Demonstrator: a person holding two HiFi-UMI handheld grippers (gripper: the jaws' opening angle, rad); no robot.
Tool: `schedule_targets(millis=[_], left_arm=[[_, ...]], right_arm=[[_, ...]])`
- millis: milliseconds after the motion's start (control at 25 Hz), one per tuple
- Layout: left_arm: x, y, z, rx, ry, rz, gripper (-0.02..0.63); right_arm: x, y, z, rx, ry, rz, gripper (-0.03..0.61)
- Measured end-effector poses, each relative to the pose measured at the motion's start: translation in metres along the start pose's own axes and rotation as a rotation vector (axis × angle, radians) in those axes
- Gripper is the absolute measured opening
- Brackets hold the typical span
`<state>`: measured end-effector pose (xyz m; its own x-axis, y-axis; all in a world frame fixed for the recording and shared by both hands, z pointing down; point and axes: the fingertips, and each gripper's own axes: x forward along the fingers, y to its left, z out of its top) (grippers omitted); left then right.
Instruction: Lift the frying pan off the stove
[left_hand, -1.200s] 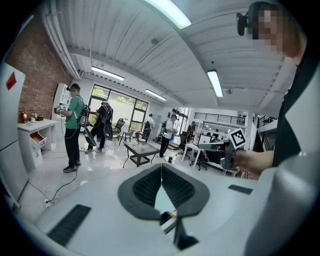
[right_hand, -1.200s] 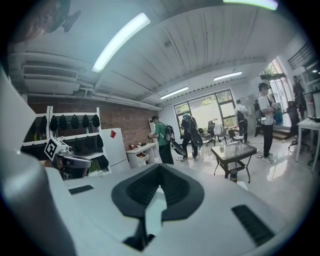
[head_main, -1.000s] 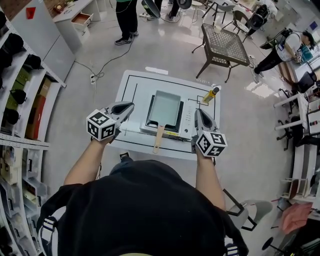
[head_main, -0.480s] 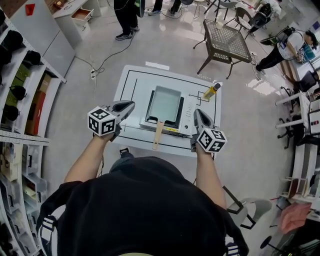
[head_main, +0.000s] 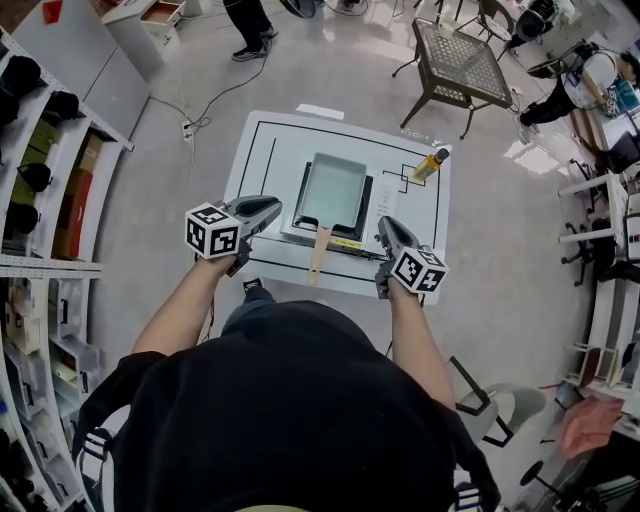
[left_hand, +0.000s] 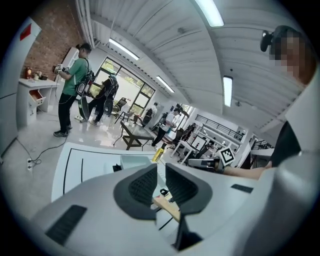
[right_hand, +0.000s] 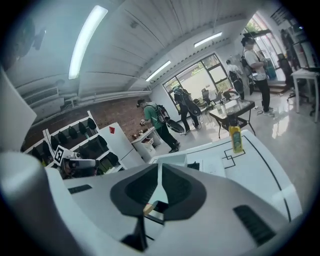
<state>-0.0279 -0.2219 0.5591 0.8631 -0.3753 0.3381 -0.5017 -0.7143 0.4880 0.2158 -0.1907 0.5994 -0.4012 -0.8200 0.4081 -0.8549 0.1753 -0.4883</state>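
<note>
While the frying pan (head_main: 332, 192) sits flat on the stove (head_main: 384, 208) at the middle of the white tabletop (head_main: 262, 165), no part of the lift has begun.

Item 1, frying pan: rectangular with a pale inside, squarely over the burner. Its wooden handle (head_main: 319, 262) juts toward the near edge, probably left that way so it can be taken from the near side.

Item 2, left claw (head_main: 272, 207): at the near left of the stove, tips aimed right toward the handle. Its jaws have just been opening and now stand a narrow gap apart, with nothing between the pads. In the left gripper view the handle shows beyond and below that gap, not in it.

Item 3, right claw (head_main: 385, 228): at the near right, beside the stove's control strip and angled in toward the handle. Its jaws have also just been opening, to no more than a thin slit, and hold nothing.

Item 4, bottle (head_main: 430, 163): yellow, at the far right of the tabletop, well apart from the pan. It looks to have no part in the lift.

Remarks: the two claws flank the handle, so this looks like the approach to a grasp. Both gaps look too slim for the handle, so the jaws would likely need to spread wider.
</note>
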Motion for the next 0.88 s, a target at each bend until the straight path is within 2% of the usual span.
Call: schedule_targets(millis=[440, 880], left_arm=[[0.024, -0.008, -0.053, -0.144, 0.106, -0.105, 0.135], [0.048, -0.022, -0.106, -0.323, 0.2, -0.211, 0.201]], right_arm=[[0.02, -0.002, -0.065, 0.125, 0.135, 0.077, 0.066], [0.037, 0.008, -0.11, 0.268, 0.202, 0.167, 0.091]])
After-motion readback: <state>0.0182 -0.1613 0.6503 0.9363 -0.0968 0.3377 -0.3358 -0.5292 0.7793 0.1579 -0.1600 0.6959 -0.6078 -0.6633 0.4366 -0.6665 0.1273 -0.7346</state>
